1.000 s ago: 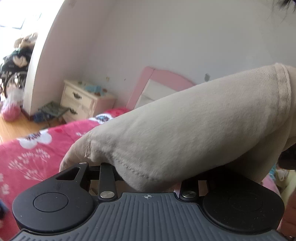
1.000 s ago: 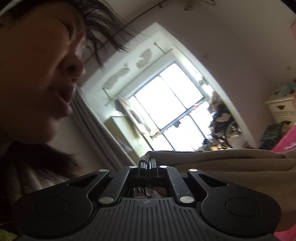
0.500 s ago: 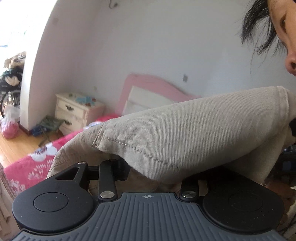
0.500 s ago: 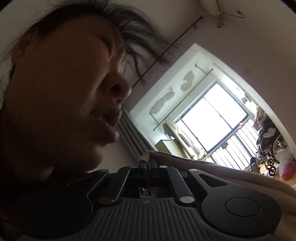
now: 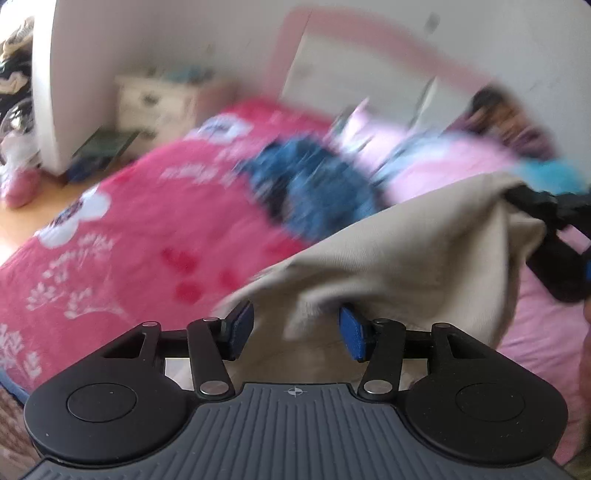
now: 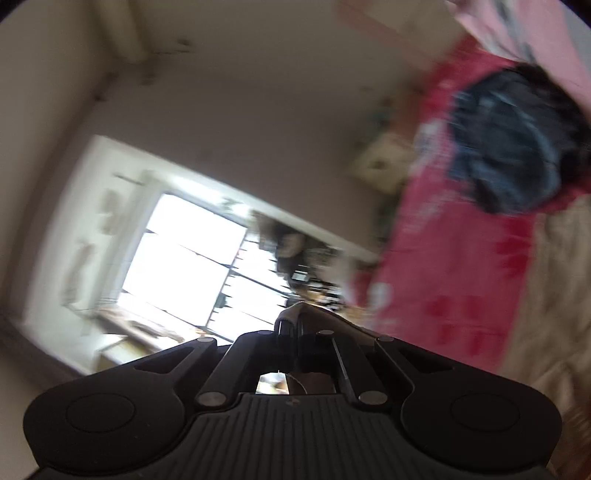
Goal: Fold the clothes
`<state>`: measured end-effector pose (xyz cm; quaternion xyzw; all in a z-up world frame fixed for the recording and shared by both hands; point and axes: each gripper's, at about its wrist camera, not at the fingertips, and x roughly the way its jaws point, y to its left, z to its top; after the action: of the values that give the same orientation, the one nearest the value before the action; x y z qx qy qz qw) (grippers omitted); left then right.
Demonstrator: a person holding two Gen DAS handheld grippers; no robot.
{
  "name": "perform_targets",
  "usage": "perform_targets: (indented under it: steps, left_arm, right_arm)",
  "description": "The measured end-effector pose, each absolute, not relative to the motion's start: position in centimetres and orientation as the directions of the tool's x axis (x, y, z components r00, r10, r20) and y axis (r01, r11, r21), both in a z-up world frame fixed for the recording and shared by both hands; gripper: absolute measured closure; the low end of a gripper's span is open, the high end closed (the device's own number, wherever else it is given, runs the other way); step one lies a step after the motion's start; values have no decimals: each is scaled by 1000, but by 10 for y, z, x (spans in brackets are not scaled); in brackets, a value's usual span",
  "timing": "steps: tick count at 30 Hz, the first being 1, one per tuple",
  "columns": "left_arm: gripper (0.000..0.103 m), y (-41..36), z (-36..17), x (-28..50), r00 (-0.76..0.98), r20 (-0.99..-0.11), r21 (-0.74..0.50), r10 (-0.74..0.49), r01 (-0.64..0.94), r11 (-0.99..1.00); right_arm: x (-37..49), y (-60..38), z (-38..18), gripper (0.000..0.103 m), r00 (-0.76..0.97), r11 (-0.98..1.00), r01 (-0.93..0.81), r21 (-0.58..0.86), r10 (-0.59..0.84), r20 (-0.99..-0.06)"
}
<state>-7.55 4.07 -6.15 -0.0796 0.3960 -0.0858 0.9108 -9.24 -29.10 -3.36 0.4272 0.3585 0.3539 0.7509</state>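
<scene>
A beige garment [image 5: 406, 258] hung above the pink bed [image 5: 122, 236]. The right gripper [image 6: 290, 326], pressed together, pinched 1 corner, probably to keep the cloth hanging. Beside its lower edge, the left gripper [image 5: 295, 330] was spread, gripping nothing.

Pink floral bedspread [image 5: 147, 221], pink headboard [image 5: 369, 33], cream nightstand [image 5: 155, 99], bright window [image 6: 192, 251]

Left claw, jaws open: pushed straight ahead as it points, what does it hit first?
Likely the beige garment, draped right past the left claw; its edge hangs between the open blue pads. Depth is blurred.
</scene>
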Motion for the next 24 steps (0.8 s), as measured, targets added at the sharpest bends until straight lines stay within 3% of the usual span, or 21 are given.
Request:
perform_targets:
  steps: [4,6,8,12,17,20,24]
  left_arm:
    - [45,62,-100,-54,614,-762,-252,-205,10,968]
    - [42,70,-116,-54,577,-794,-253,-192,-25,967]
    - [42,75,-127,-69,536,-825,-235,-180,-35,971]
    - [42,80,-124,-130,470,-867,-222,-167,-64,973]
    - [42,87,-132,-175,425,-896,-194,-125,-121,974]
    - [42,88,-146,-181,403,-911,-170,-94,-159,972]
    - [42,87,-156,-189,387,-920,-147,-63,-192,970]
  right_arm:
    - [-25,-290,-126,94,454,701,-22,712,642,-618]
    - [-9,-295,-152,89,429,795,57,604,527,-734]
    - [-5,-309,-153,80,453,808,74,584,495,-742]
    - [-18,-309,-106,76,523,851,-25,524,458,-719]
    - [-55,-300,-60,62,404,758,-240,606,646,-648]
    - [-59,-285,-70,58,278,690,-200,696,721,-635]
    - [-60,-274,-95,55,276,767,-115,631,635,-722]
